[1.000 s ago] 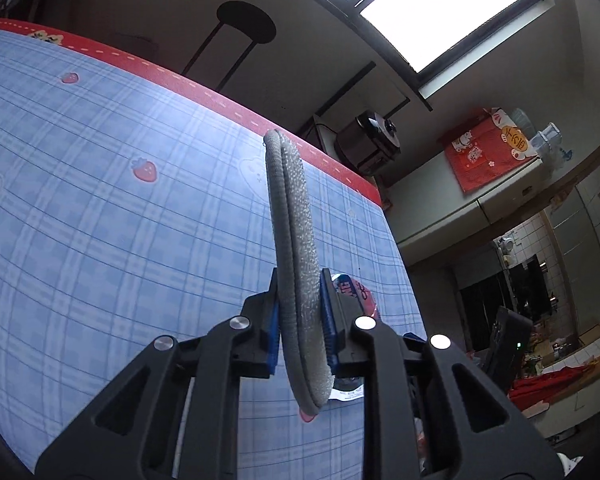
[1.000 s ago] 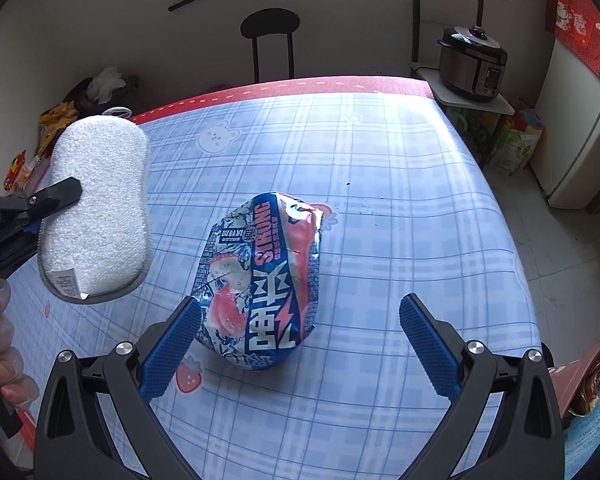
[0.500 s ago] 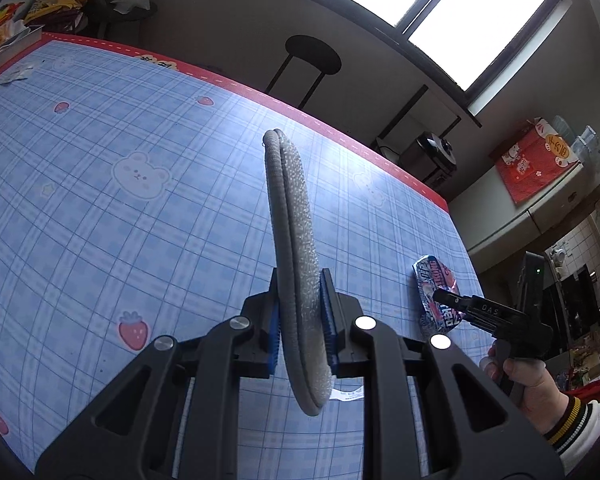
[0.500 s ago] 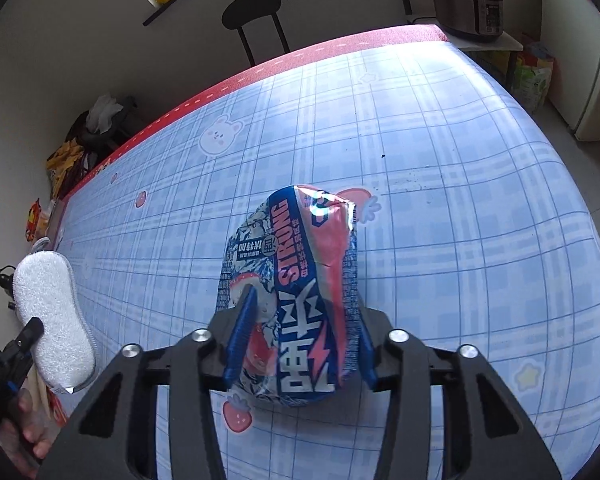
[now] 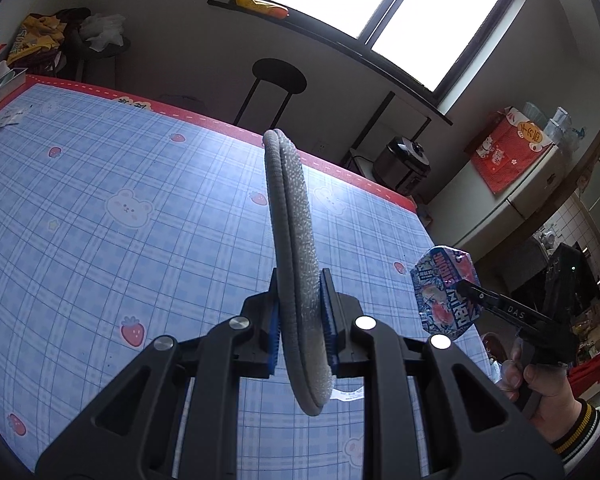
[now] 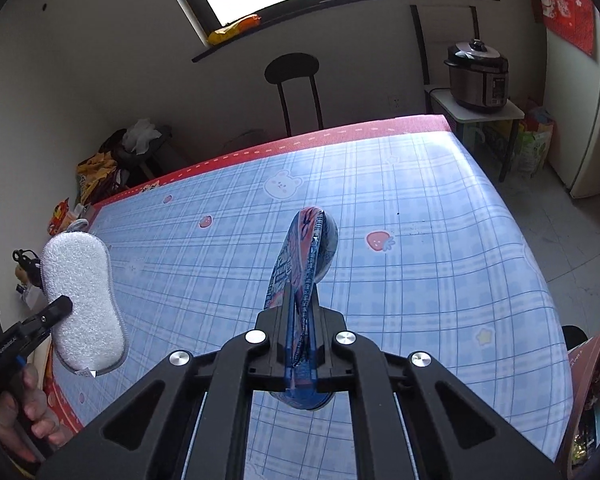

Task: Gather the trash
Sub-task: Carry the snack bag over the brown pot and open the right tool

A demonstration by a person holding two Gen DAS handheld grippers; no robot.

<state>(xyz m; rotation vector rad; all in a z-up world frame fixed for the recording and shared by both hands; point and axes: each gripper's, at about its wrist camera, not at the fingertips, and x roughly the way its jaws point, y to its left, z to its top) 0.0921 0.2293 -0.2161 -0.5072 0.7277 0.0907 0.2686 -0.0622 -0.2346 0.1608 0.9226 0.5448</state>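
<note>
My left gripper point(image 5: 300, 320) is shut on a grey-and-white sponge point(image 5: 294, 264), held edge-on and upright above the blue checked tablecloth point(image 5: 120, 216). The sponge also shows in the right wrist view point(image 6: 82, 300), at the table's left edge. My right gripper point(image 6: 302, 344) is shut on a blue-and-pink snack wrapper point(image 6: 306, 268), squeezed flat and lifted off the table. The wrapper also shows in the left wrist view point(image 5: 446, 292), held at the table's right edge.
A black stool point(image 6: 294, 80) stands beyond the far red table edge point(image 6: 300, 140). A rice cooker point(image 6: 478, 74) sits on a small side table at the right. Bags and clutter point(image 6: 100, 168) lie at the far left. A small paper scrap point(image 5: 10, 118) lies on the cloth.
My right gripper closed on the wrapper and lifted it off the table, turning it edge-on. My left gripper, still holding the sponge, swung to face the far side of the table.
</note>
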